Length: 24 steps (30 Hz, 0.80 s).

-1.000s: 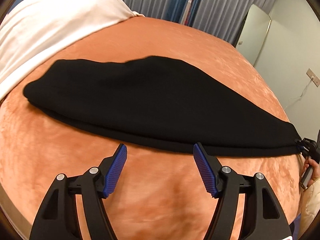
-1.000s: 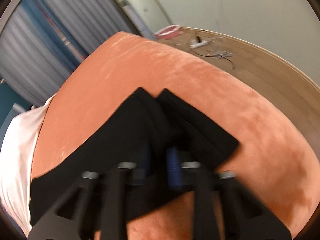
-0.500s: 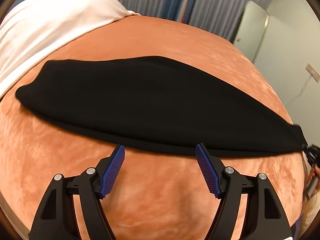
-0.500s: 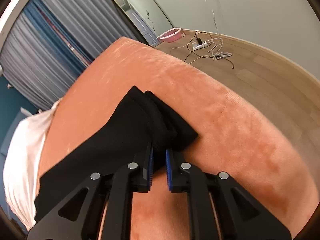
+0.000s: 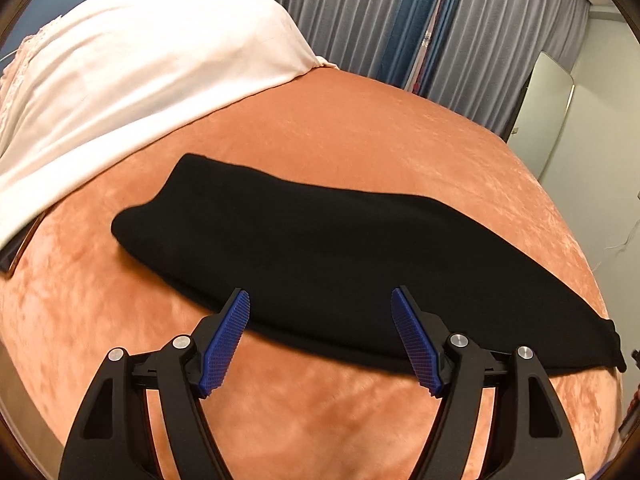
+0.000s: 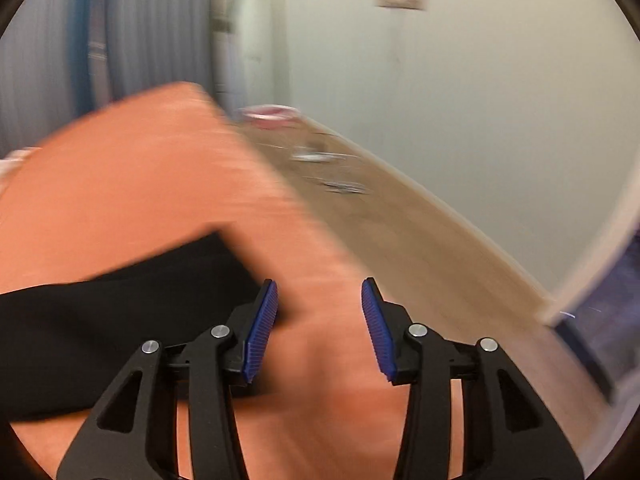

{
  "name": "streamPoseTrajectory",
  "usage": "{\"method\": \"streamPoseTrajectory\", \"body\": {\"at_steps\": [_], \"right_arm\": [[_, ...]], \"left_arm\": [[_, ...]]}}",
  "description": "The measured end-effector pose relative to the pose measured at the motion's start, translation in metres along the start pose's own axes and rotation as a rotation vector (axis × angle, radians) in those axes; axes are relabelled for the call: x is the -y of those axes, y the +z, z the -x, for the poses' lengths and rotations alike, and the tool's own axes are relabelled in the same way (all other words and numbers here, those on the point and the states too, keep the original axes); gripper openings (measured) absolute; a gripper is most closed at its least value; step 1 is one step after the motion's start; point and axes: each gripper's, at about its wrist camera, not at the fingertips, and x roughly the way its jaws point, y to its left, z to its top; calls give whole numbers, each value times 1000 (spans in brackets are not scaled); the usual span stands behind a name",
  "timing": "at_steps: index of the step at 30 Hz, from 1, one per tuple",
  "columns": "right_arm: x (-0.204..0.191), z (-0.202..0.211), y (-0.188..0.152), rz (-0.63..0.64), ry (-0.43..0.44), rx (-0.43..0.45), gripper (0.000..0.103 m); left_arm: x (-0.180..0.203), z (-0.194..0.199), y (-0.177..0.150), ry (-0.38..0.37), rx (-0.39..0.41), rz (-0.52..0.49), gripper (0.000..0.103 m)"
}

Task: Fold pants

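Right gripper (image 6: 319, 330) just let go of the pants (image 5: 340, 256), both grippers spread now w/ left gripper (image 5: 320, 342) at 6 o'clock edge, imo next is grabbing an end for the crosswise fold.

Even, soft indoor light, no glare. Left wrist view sharp; right wrist view heavily motion-blurred. Fisheye bending and dark vignette at edges in both.

pants (image 5: 340, 248): matt black cloth, soft, fine knit
bed (image 5: 340, 128): orange velvety cloth, faint mottled sheen
sheet (image 5: 132, 68): smooth white cloth
left tongs (image 5: 320, 340): matt black plastic, ribbed blue pads, shiny metal pins
floor (image 6: 400, 232): pale wood, blurred
curtains (image 5: 360, 20): grey pleated cloth
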Motion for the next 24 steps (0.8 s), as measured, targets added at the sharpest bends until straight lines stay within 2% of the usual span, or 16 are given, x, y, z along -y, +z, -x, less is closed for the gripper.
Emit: {"method": "streamPoseTrajectory", "body": {"at_steps": [1, 2, 4, 6, 9, 11, 14, 17, 18, 19, 20, 21, 22, 23, 24], "right_arm": [[9, 9, 2, -35, -28, 19, 43], [19, 30, 5, -104, -5, 71, 44], [15, 55, 7, -91, 116, 97, 45], [-8, 57, 12, 8, 229, 32, 48], [-19, 28, 17, 9, 343, -85, 48], [-22, 10, 22, -18, 345, -123, 48], [-37, -16, 23, 35, 368, -185, 49], [-85, -36, 9, 262, 327, -223, 54], [-96, -38, 4, 320, 312, -209, 52], [-105, -39, 2, 356, 325, -189, 27], [-109, -35, 4, 370, 323, -170, 11], [-111, -23, 12, 380, 298, -101, 11], [-108, -14, 21, 364, 308, -34, 10], [-102, -10, 29, 330, 319, 14, 10], [-95, -15, 35, 296, 287, 47, 6]], "left_arm": [[0, -4, 3, -1, 2, -8, 71], [1, -9, 6, -6, 6, -17, 71], [6, -20, 12, -17, 10, -26, 71], [17, -33, 14, -64, 3, -10, 71], [36, -47, 9, -155, -23, 2, 71], [55, -57, 4, -195, -51, -37, 71], [82, -66, -1, -201, -63, -142, 71], [103, -71, -2, -205, -60, -204, 72], [109, -73, -3, -207, -61, -218, 73], [112, -74, -4, -205, -62, -227, 73], [116, -77, -6, -196, -67, -245, 73], [119, -80, -8, -187, -73, -264, 73], [120, -82, -8, -180, -75, -275, 73], [120, -84, -9, -169, -76, -282, 73], [120, -86, -10, -161, -79, -283, 73]]}}
